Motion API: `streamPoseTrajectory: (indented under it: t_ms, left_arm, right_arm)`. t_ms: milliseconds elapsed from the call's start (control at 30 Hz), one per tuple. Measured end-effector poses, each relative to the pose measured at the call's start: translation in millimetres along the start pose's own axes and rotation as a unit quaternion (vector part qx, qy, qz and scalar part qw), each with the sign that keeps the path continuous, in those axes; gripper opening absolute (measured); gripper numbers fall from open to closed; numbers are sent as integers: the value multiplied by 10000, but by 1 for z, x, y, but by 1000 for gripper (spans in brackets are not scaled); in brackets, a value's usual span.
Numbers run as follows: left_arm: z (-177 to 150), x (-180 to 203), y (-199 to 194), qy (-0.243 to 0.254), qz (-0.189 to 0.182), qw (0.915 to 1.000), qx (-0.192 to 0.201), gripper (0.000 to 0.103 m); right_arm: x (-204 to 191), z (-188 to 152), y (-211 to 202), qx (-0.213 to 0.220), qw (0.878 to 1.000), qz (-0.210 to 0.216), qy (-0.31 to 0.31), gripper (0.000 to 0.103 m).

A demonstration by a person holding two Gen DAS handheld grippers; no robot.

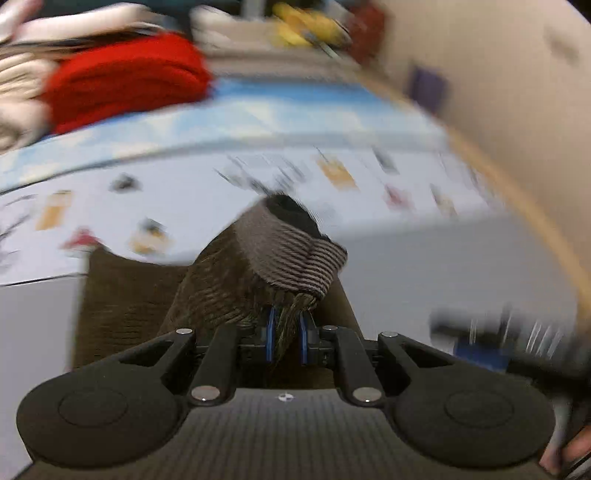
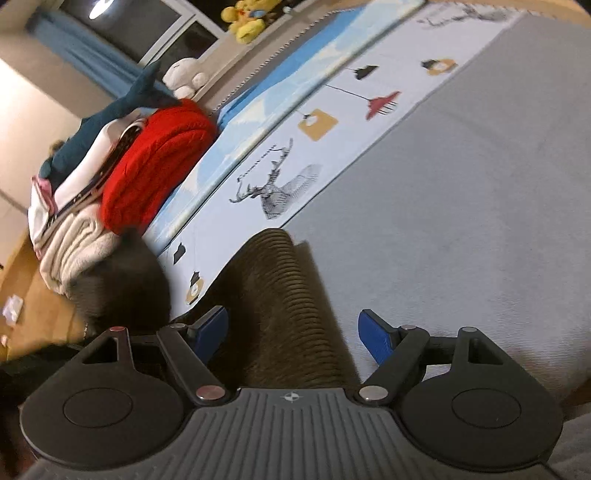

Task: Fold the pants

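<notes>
The pants are brown corduroy with a ribbed striped cuff [image 1: 295,254]. My left gripper [image 1: 287,325] is shut on the cloth just below that cuff and holds it raised, with the rest of the brown pants [image 1: 133,299] lying on the grey bed below. This view is motion-blurred. In the right wrist view a brown corduroy leg [image 2: 288,306] runs between my right gripper's [image 2: 293,328] blue pads [image 2: 373,338], which stand wide apart and do not touch it. The right gripper shows as a dark blur at the left view's right edge [image 1: 491,339].
The grey bed cover [image 2: 461,221] has a white patterned band [image 2: 295,147] and a light blue sheet [image 2: 258,103]. A pile of folded clothes with a red knit [image 2: 155,162] lies at the bed's far side. Plush toys [image 2: 247,18] sit by the window.
</notes>
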State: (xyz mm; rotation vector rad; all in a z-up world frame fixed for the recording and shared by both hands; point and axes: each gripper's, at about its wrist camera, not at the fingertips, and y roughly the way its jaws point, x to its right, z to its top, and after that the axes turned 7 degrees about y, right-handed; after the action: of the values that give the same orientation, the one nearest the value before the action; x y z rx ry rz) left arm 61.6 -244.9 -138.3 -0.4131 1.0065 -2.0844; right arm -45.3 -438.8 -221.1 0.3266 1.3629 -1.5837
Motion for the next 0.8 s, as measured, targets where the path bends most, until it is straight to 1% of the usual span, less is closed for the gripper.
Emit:
streamPoseTrajectory:
  t_ms: [33, 67, 100, 133, 167, 200, 267, 333, 367, 400, 433, 467, 500, 567, 600, 667, 700, 733, 767, 800]
  left_arm:
    - [-11, 19, 21, 279, 22, 9991, -306, 13]
    - [-22, 33, 34, 475, 84, 9976, -491, 13]
    - [-28, 43, 42, 638, 143, 9961, -589, 13]
    - [-34, 51, 46, 752, 186, 9952, -593, 13]
    - [-37, 52, 46, 762, 190, 9954, -547, 13]
    - [-36, 51, 47, 725, 161, 9958, -538, 13]
    - [-28, 45, 41, 472, 52, 9975, -521, 13]
    - [-12, 33, 26, 329, 33, 9992, -201, 13]
    - [-9, 28, 15, 334, 47, 9994, -27, 12]
    - [-5, 29, 6, 370, -27, 9991, 187, 2]
    - [-3, 31, 3, 430, -130, 9987, 257, 0]
    - [-1, 38, 2, 508, -323, 9979, 242, 0]
    - [-3, 49, 8, 721, -406, 9965, 98, 0]
    - [-14, 66, 21, 1101, -300, 9933, -189, 0]
    - [-22, 69, 25, 1083, -348, 9930, -327, 3]
    - [-30, 61, 26, 795, -429, 9949, -444, 11]
    - [-31, 55, 23, 703, -439, 9956, -448, 27]
    - [-32, 47, 19, 617, -401, 9963, -434, 51]
    - [-33, 33, 12, 479, -272, 9978, -364, 62]
    - [-34, 18, 5, 326, -120, 9990, -278, 79]
  right_arm:
    - [2, 1, 0, -26, 10000, -16, 10, 80]
    - [4, 2, 1, -64, 10000, -27, -4, 80]
    - [4, 3, 2, -92, 9999, -23, -36, 80]
    - [5, 3, 2, -108, 9999, -21, -67, 80]
    - [5, 4, 3, -133, 9999, -11, -100, 80]
    - [6, 4, 4, -156, 9998, 6, -115, 80]
    - [7, 6, 6, -188, 9998, 23, -93, 80]
    - [7, 8, 8, -170, 9998, 41, -6, 79]
    - [8, 10, 7, -131, 9999, 66, 64, 79]
    - [9, 9, 5, -94, 9998, 94, 123, 79]
    - [10, 10, 5, -72, 9998, 119, 175, 79]
    - [10, 10, 5, -68, 9997, 126, 203, 79]
    - [11, 10, 5, -79, 9997, 102, 204, 79]
    - [12, 10, 6, -104, 9998, 24, 190, 79]
    - [12, 10, 6, -100, 9998, 16, 196, 79]
    - [12, 11, 6, -97, 9998, 43, 174, 79]
    - [12, 11, 6, -103, 9998, 79, 118, 79]
    - [10, 13, 9, -138, 9998, 118, 45, 79]
    - [9, 14, 14, -229, 9996, 181, -36, 79]
    - [7, 15, 20, -379, 9989, 261, -95, 79]
